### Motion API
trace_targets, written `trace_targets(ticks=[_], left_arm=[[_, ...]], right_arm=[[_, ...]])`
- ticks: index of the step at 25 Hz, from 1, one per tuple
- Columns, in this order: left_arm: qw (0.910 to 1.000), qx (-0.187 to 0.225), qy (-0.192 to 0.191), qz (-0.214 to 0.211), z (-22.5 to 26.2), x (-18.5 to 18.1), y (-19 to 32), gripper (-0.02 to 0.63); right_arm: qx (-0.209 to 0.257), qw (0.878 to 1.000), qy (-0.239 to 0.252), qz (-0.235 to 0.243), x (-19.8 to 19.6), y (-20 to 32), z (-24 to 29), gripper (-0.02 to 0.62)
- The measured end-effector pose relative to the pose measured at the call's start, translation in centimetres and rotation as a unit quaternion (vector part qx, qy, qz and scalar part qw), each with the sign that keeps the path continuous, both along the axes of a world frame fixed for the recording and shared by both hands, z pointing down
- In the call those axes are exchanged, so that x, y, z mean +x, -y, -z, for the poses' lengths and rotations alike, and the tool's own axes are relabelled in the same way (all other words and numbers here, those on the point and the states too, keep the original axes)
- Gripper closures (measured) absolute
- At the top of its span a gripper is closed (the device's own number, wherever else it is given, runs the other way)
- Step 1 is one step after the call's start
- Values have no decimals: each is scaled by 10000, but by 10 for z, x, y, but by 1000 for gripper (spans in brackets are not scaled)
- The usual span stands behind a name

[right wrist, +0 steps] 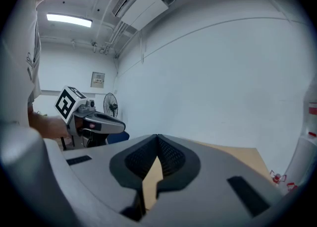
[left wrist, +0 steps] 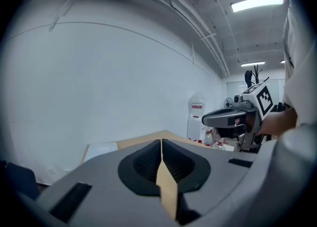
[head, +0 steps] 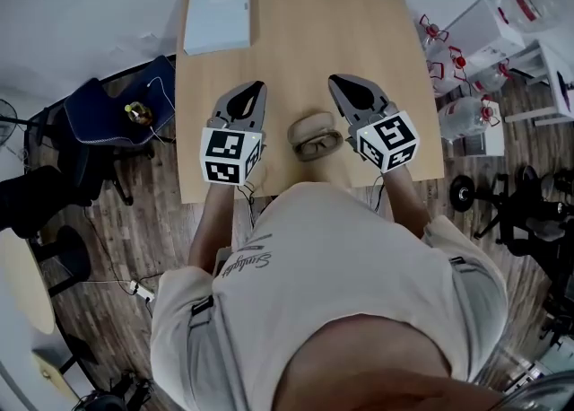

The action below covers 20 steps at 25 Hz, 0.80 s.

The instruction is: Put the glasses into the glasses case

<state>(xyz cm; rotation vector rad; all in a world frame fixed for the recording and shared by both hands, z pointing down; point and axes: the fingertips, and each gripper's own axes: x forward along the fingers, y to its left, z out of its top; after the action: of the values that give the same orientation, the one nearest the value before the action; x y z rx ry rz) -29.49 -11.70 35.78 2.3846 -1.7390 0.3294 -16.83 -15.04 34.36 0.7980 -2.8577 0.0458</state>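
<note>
An open beige glasses case (head: 313, 124) lies on the wooden table (head: 296, 32) near its front edge. Glasses with a pale frame (head: 320, 143) rest at the near part of the case; whether they sit fully inside is unclear. My left gripper (head: 259, 87) hovers left of the case, its jaws closed together with nothing between them (left wrist: 161, 141). To the right of the case, my right gripper (head: 334, 80) is also shut and empty (right wrist: 157, 137). Neither gripper touches the case. Both gripper views look over the table toward the wall, and each shows the other gripper (left wrist: 233, 118) (right wrist: 96, 122).
A flat white box (head: 218, 16) lies at the table's far left corner. A dark chair with a cable (head: 121, 113) stands left of the table. Water jugs and white racks (head: 475, 59) crowd the floor to the right.
</note>
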Motion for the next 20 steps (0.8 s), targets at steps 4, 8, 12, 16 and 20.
trace_targets(ticks=[4, 8, 12, 16, 20], left_arm=[[9995, 255, 51, 192, 25, -8, 5, 586], [9982, 493, 31, 326, 50, -12, 8, 586], [9975, 619, 102, 328, 64, -11, 6, 586], [9972, 628, 120, 387, 65, -11, 2, 586], [9967, 648, 31, 480, 68, -14, 2, 586]], right_arm=[[193, 9996, 200, 46, -2, 3, 25, 600], [397, 9985, 364, 83, 0, 3, 43, 600], [473, 9977, 494, -7, 7, 8, 51, 600], [415, 9976, 543, -121, 16, 11, 51, 600], [332, 9969, 712, -54, 21, 10, 57, 600]])
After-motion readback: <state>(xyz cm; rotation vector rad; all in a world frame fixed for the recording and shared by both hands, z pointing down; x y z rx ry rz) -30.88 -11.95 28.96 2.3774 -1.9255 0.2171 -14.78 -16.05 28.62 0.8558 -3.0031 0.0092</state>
